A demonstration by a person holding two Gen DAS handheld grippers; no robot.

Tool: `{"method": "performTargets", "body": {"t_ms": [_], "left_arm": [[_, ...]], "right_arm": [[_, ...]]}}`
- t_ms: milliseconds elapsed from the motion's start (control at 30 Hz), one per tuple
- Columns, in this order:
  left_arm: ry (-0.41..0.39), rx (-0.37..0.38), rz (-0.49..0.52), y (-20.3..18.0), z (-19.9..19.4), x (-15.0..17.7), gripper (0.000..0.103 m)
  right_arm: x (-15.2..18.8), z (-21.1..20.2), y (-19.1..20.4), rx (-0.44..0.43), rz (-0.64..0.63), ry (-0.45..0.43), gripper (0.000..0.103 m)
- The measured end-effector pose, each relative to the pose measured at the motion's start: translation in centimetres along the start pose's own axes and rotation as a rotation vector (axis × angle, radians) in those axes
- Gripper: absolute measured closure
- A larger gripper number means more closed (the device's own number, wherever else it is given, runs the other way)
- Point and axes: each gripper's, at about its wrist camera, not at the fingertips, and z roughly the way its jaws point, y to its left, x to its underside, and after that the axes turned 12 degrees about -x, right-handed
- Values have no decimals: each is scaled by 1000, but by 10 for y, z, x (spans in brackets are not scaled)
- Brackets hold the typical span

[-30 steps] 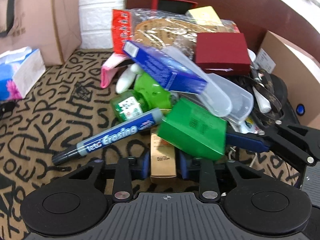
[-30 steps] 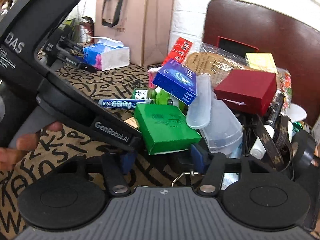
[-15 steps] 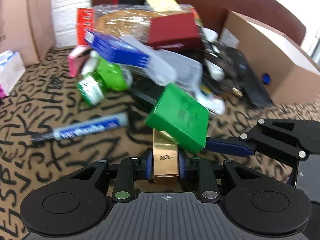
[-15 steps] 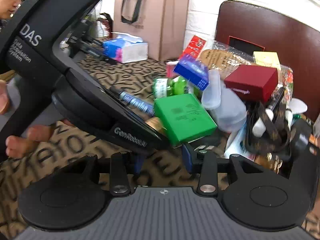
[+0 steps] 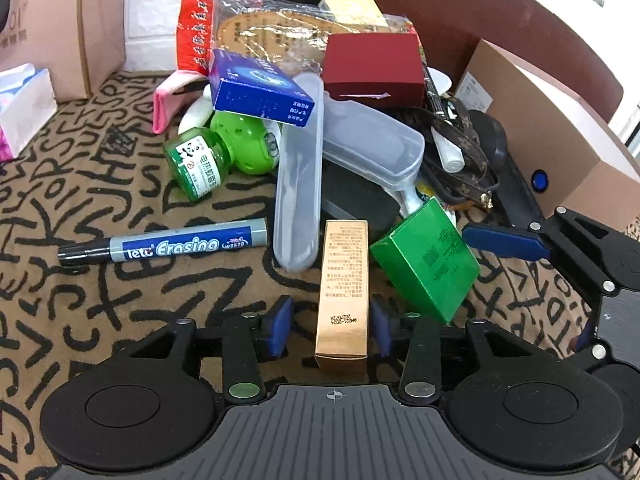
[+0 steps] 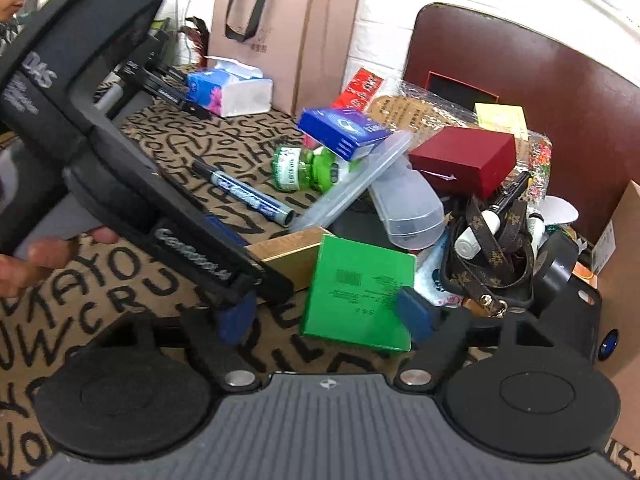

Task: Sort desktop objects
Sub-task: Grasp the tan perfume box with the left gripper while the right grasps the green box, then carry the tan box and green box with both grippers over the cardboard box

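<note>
A slim gold box (image 5: 342, 292) lies lengthwise on the patterned cloth between the pads of my left gripper (image 5: 330, 320). Its jaws are opening and a gap shows on both sides of the box. A green box (image 6: 356, 292) rests tilted beside the gold box (image 6: 288, 252), between the pads of my right gripper (image 6: 326, 314). Those jaws are opening wide too, and neither pad presses on the box. In the left wrist view one blue finger (image 5: 500, 240) of the right gripper stands apart from the green box (image 5: 424, 256). A hand holds the left gripper's black body (image 6: 120, 160).
Behind the boxes is a pile: a whiteboard marker (image 5: 164, 246), a green bottle (image 5: 200, 164), a clear plastic case (image 5: 298, 184), a blue box (image 5: 260, 92), a dark red box (image 5: 372, 64) and a brown strap (image 5: 468, 148). A cardboard box (image 5: 540, 132) stands right, a tissue pack (image 5: 20, 108) left.
Both grippers have let go. The left jaws spread off the gold box and the right jaws off the green box, which has settled lower and to the right.
</note>
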Motion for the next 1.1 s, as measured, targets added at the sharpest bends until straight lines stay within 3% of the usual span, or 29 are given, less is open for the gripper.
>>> {"method": "performTargets", "body": {"t_ms": [333, 367, 433, 500, 700, 833, 1100], "left_arm": [[0, -21, 33, -12, 7, -6, 40], [1, -29, 41, -14, 7, -6, 42], [2, -48, 63, -16, 6, -5, 51], [13, -32, 69, -18, 4, -4, 65], [28, -11, 106, -37, -4, 5, 74], [40, 49, 135, -59, -13, 16, 79], [56, 132, 269, -121, -33, 48, 79]], "right_arm": [[8, 6, -20, 72, 121, -12, 20], [8, 7, -23, 70, 141, -13, 21], [10, 7, -28, 44, 182, -8, 36], [12, 2, -29, 37, 211, -11, 37], [20, -30, -23, 61, 214, -36, 37], [36, -63, -21, 101, 249, -32, 37], [87, -126, -12, 223, 342, -2, 36]]}}
